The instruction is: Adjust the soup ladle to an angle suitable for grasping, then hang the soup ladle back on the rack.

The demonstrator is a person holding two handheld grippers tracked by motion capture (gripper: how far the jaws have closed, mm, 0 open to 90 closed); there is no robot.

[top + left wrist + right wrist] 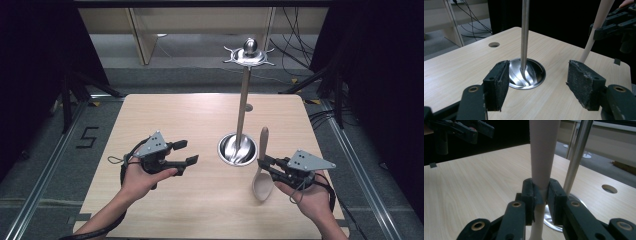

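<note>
The right tongs [262,163] are clamped on the handle of a pale wooden spoon [262,172], which stands nearly upright at about four o'clock from the stand's base [238,149], its bowl touching or just above the tabletop [165,115] and its handle tip pointing toward twelve; the left tongs [186,152] are spread wide and hold nothing, hovering at nine o'clock from that base. The likeliest trouble, as I judge it, is slippage: the grip sits low on a smooth, tapering round handle, so the long upper part could swing and the spoon twist between the pads [539,195]; a careless lift could also knock it against the thin steel pole [243,102], which rises just beside it, and rock the stand; its hooks sit high at the crown [249,54], so hanging asks for a steady reach. The spoon is matte, light wood with an oval bowl; the stand is polished metal, a mirror-bright dished disc below; the pads look gritty, black and rubbery; the tabletop is pale wood-grain laminate.
</note>
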